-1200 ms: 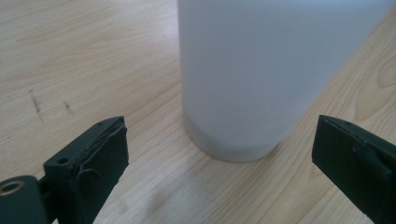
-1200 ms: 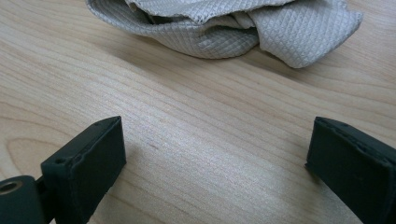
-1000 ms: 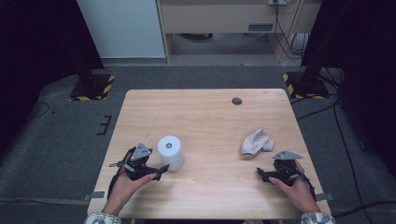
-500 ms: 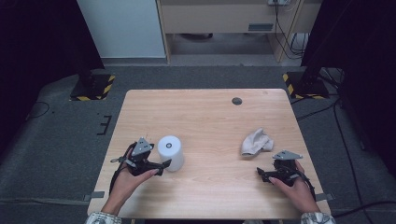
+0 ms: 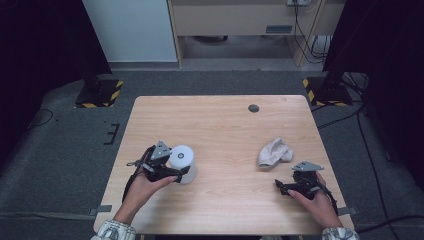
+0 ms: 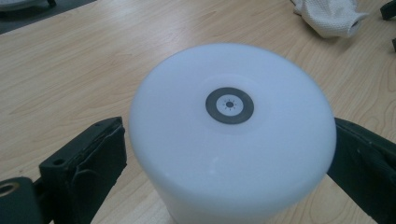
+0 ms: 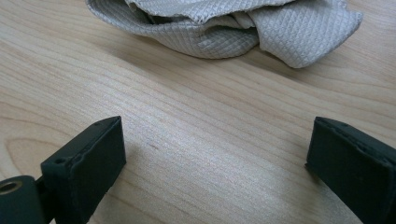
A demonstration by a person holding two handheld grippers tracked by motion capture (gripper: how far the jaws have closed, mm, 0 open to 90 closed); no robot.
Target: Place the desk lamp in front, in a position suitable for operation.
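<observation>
left hand-held gripper [image 5: 176, 172] edged closer, white cylinder [image 6: 232, 140] between its jaws

The white cylinder [image 6: 232, 140] stands upright between the 2 jaws of my left gripper [image 5: 172, 170], its flat round top bearing 1 small grey ring with a dark centre. The crumpled beige waffle-weave cloth [image 7: 224, 23] lies bunched on the wood just ahead of my right gripper [image 5: 285, 186], apart from its spread jaws.

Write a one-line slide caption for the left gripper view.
Left gripper straddles a white cylinder on the wooden table, crumpled cloth beyond.
</observation>
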